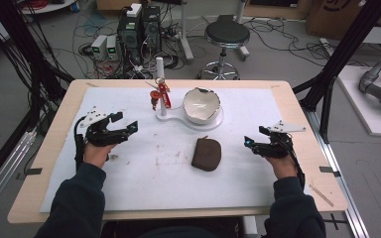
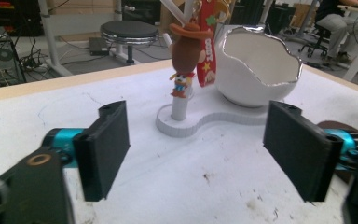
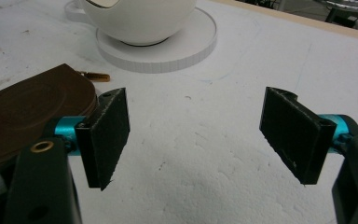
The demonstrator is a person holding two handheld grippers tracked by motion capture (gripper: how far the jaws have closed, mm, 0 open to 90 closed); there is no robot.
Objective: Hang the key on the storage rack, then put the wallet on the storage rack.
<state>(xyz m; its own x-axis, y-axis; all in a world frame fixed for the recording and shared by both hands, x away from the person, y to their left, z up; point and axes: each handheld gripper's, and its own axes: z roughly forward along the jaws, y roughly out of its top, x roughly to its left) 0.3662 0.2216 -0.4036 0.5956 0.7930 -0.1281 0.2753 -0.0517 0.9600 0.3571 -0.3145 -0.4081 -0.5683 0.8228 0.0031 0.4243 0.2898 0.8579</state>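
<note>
Dark-sleeved forearms (image 1: 77, 198) hold both grippers low, jaws apart and empty: left gripper (image 1: 129, 126), right gripper (image 1: 250, 143). Between them lies a brown leather pouch (image 1: 207, 154), probably best approached squarely.

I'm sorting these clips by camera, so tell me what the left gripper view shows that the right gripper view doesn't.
Left gripper view alone: a cowboy figure keychain with a red strap hanging on a white post, and a round stool beyond the table.

Right gripper view alone: the brown pouch's brass zipper pull.

Both: the white eggshell-shaped bowl on its white base, the pouch, and open black jaws over white table covering.
</note>
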